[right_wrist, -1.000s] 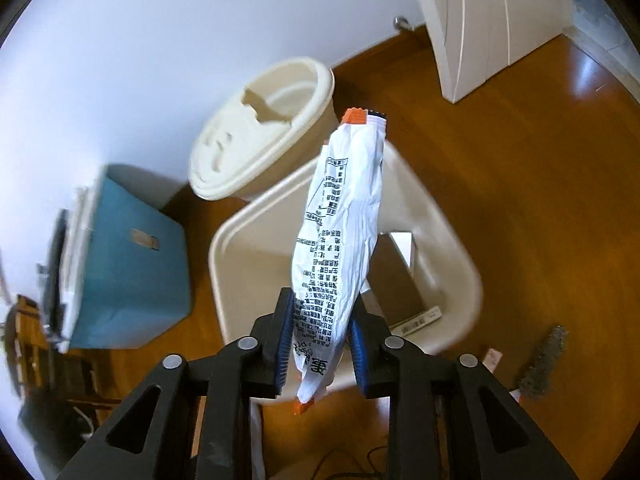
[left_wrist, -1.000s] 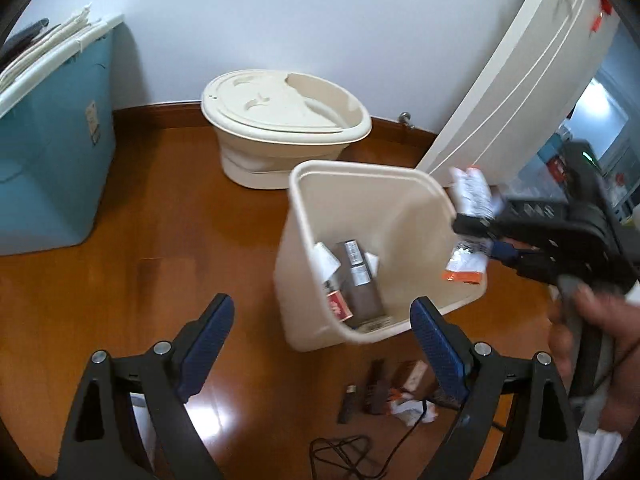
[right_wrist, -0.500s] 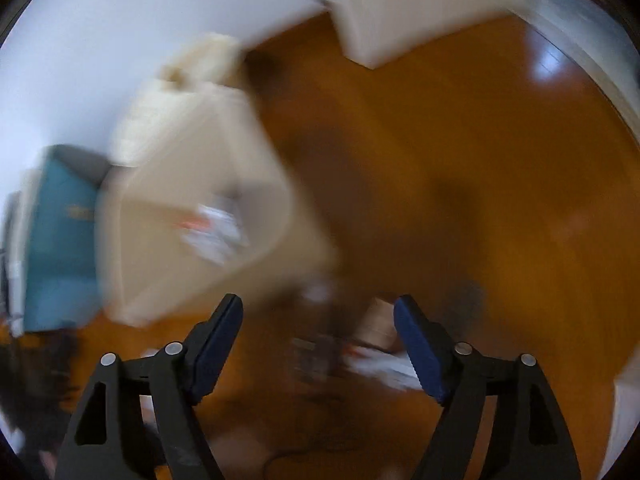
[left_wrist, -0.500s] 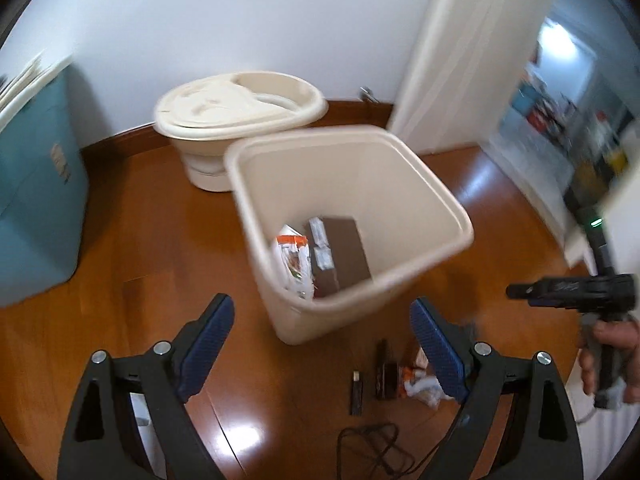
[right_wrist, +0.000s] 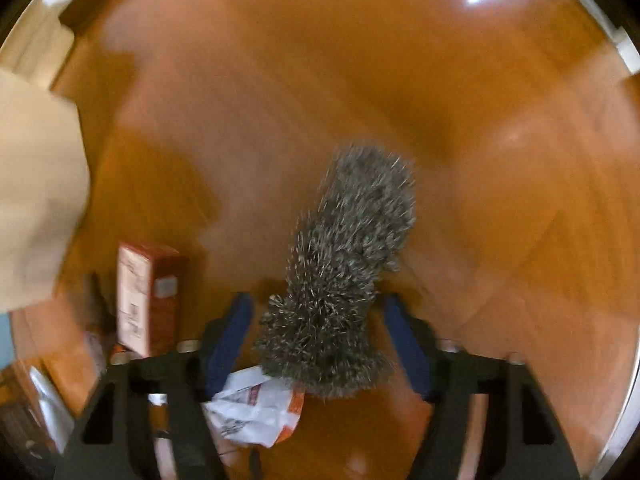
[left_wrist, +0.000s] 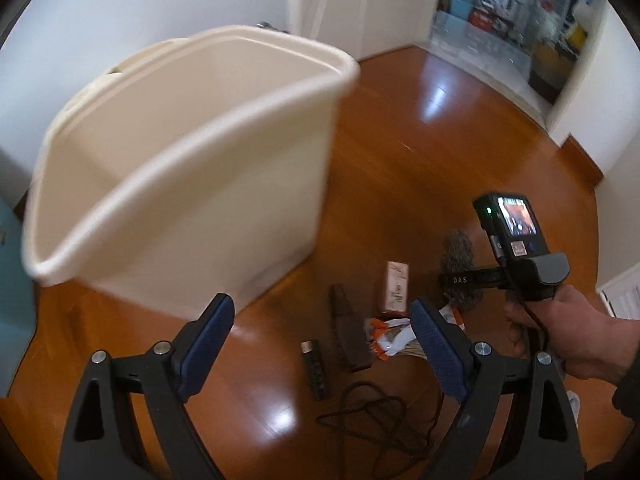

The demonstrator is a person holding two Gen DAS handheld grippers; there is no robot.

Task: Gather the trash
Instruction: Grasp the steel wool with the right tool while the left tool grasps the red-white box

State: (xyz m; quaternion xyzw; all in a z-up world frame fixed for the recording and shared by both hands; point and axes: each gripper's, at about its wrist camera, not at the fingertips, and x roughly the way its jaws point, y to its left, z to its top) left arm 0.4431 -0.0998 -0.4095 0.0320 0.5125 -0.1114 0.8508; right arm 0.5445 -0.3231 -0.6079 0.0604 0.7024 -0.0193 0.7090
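Note:
The cream trash bin point(left_wrist: 180, 184) fills the left wrist view, close and tilted in the frame. My left gripper point(left_wrist: 320, 306) is open and empty, low beside the bin's base. On the floor lie a brown box point(left_wrist: 394, 286), a dark flat bar point(left_wrist: 348, 332), a small black stick point(left_wrist: 316, 368), a crumpled white-and-orange wrapper point(left_wrist: 390, 336) and a grey fuzzy object point(left_wrist: 458, 256). My right gripper point(right_wrist: 318, 300) points straight down with the grey fuzzy object point(right_wrist: 348, 264) between its jaws, which are closing; a narrow gap shows at each pad.
A tangled black cable point(left_wrist: 376, 412) lies on the wooden floor near the trash. A hand point(left_wrist: 560, 332) holds the right gripper at the right. An open doorway point(left_wrist: 500, 12) lies beyond. The brown box point(right_wrist: 144, 296) and wrapper point(right_wrist: 256, 408) sit left of the right gripper.
The right gripper let the white wrapper fall into the bin, then dropped to the floor over the grey fuzzy object. The left gripper moved lower and closer to the bin.

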